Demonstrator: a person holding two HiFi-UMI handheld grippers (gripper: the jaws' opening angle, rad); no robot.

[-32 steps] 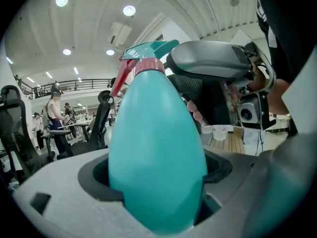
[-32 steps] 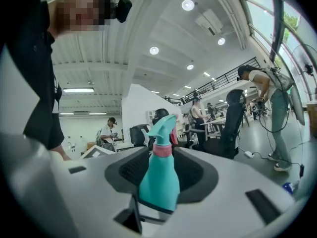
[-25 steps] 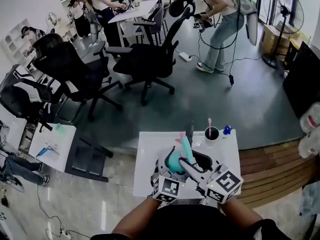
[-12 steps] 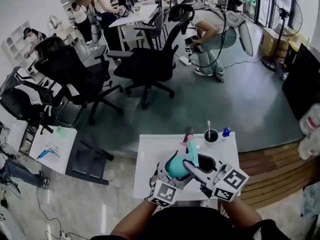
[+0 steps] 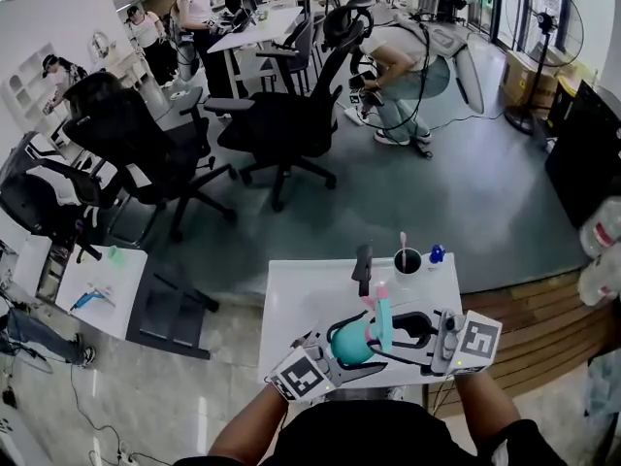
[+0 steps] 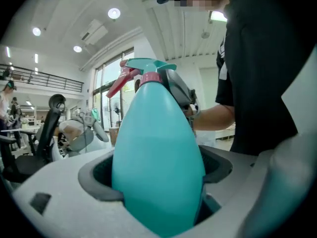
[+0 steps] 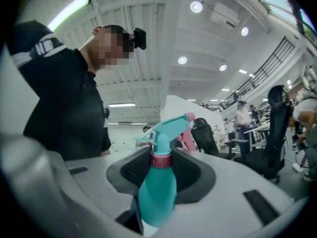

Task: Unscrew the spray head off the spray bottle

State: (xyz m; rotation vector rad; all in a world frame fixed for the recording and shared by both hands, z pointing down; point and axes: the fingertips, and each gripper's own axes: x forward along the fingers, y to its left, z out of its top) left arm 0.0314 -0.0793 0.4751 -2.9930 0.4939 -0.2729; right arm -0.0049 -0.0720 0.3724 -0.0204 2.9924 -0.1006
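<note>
Over the table's near edge, left gripper clamps the spray bottle, right gripper's jaws just closing onto its spray head.

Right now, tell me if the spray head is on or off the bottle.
On. The head sits on the bottle, pink collar seated at its neck.

Left of me the white table lies bare, open to passage. Its far edge carries a dark upright object, a cup and a small blue item; the spray bottle blocks the near side.
</note>
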